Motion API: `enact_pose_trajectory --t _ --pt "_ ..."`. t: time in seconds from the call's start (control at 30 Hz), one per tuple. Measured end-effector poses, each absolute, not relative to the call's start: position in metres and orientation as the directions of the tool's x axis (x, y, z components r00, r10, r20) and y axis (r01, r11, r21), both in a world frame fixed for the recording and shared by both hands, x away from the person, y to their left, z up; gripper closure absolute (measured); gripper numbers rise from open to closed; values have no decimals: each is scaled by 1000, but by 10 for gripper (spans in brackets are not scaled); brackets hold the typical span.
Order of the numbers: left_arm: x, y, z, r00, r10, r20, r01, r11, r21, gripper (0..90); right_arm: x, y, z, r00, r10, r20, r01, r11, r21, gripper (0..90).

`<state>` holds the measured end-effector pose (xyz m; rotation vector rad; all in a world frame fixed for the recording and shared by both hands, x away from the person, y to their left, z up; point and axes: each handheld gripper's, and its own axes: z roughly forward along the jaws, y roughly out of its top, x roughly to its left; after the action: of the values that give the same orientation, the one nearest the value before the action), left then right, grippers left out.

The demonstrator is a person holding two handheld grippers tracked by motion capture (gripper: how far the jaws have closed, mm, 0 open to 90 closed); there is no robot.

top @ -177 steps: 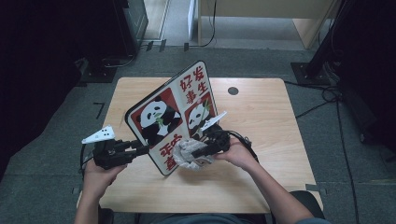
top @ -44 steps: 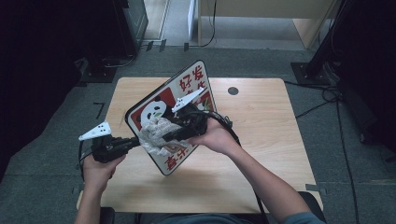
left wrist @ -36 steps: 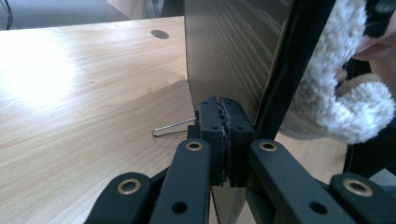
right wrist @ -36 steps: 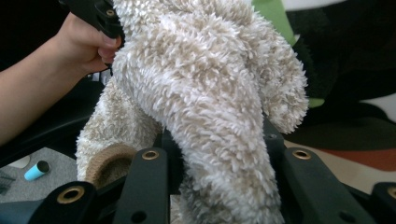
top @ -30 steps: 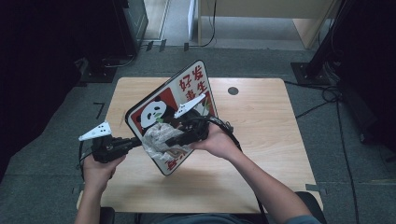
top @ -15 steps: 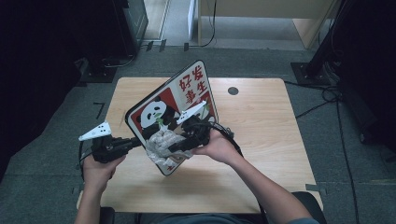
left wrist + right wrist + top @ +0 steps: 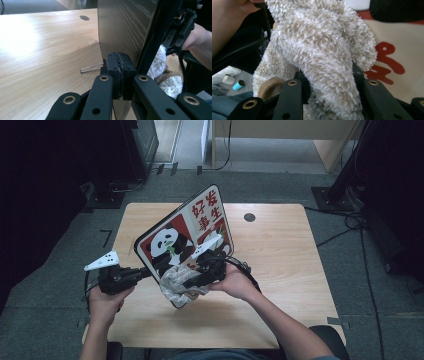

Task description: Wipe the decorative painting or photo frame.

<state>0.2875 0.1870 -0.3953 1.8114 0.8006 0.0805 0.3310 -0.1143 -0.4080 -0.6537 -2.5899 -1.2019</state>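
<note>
Wiping a propped board. The left gripper (image 7: 131, 276) clamps the lower left edge of the panda board (image 7: 186, 237), its jaws closed tight on the thin panel, as the left gripper view shows at the pads (image 7: 119, 75); the board stands tilted, its bottom corner near the front edge of the table (image 7: 280, 250), left of centre. The right gripper (image 7: 192, 281) has its jaws pinched on a wad of fluffy cloth (image 7: 176, 281), which bulges above the fingers (image 7: 292, 100) and lies against the printed face low on the board, by the red characters (image 7: 387, 67). To do this step well, the cloth should be pressed flat so that its pile, not the black jaws, meets the print; strokes are best kept light and parallel to the face, since a hard push could pivot the board about its 1 clamped edge. The left grip should be kept firm, and the lower corner probably needs the most care.
</note>
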Motion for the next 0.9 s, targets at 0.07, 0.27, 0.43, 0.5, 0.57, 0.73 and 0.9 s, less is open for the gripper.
enact_pose_trajectory --t 0.07,0.27,0.43,0.5,0.57,0.73,0.9 --pt "288 187 -395 769 554 -319 480 -171 861 891 331 -115 -411 -877 304 371 480 569 668 659" --pt "287 187 -396 770 554 -318 478 -170 862 890 330 -117 -420 -879 298 371 476 569 671 657" --pt "287 187 -396 770 552 -319 478 -169 862 890 330 -119 -428 -875 296 383 484 569 665 657" --pt "287 187 -396 770 553 -319 478 -169 862 890 330 -120 -431 -873 296 389 488 568 663 657" --pt "287 187 -396 770 553 -319 478 -169 862 890 329 -120 -434 -874 292 388 485 565 667 656" --pt "287 187 -396 770 552 -319 477 -167 863 889 328 -123 -445 -873 290 391 486 569 663 654" --pt "287 187 -396 770 551 -320 478 -167 863 890 328 -125 -455 -864 298 406 502 576 645 654"
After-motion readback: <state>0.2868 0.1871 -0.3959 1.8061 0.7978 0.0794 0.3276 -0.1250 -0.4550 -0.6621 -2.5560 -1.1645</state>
